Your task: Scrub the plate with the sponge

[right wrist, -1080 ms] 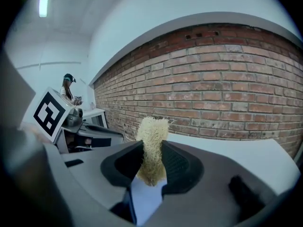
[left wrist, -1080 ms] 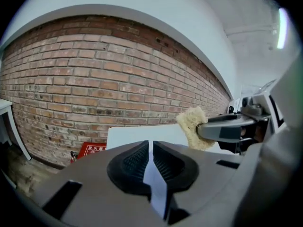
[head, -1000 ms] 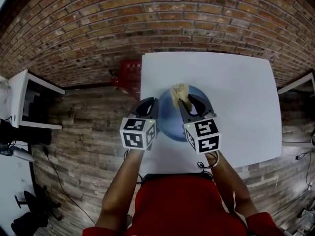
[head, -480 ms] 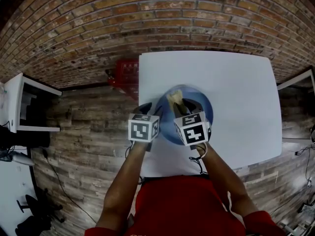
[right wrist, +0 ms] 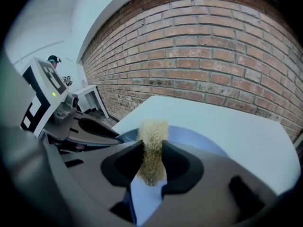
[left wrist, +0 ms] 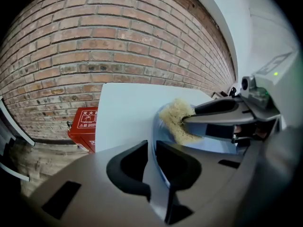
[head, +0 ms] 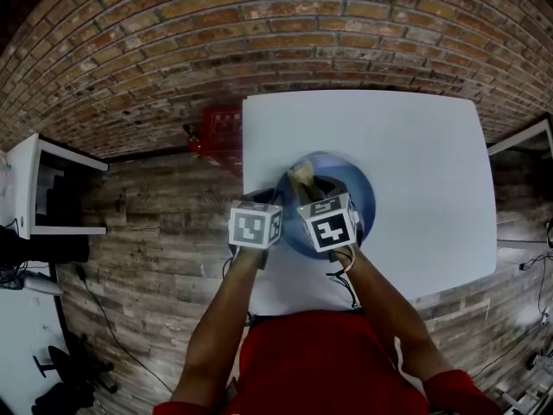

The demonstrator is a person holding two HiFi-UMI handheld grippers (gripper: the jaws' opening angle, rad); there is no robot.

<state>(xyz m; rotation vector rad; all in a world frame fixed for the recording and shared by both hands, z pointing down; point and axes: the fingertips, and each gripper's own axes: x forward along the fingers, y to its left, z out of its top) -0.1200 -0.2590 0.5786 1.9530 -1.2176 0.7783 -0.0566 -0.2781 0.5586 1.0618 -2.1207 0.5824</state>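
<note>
Farthest out I see the brick wall [head: 259,24], which runs beyond the white table's [head: 415,137] far edge, and plank flooring [head: 147,232] lies off the table's left side. A red box [head: 220,132] sits on that floor beside the table's far left corner. The blue plate [head: 361,195] is over the table's near left part, close to the left edge; I cannot tell whether it lies flat or is tipped up at that side. My left gripper [left wrist: 151,145] comes in from the table's near left side. Its jaws have just been closing and now pinch the plate's thin rim, which stands edge-on between them. My right gripper [right wrist: 152,144] reaches over the plate from the table's near edge, its jaws clamped on the tan, fibrous sponge [right wrist: 152,126]. The sponge's long axis runs along those jaws. Its free end sticks out past the fingertips, pointing toward the table's far edge and angled down over the plate. Its other end is tucked back between the jaws, toward the table's near edge.
</note>
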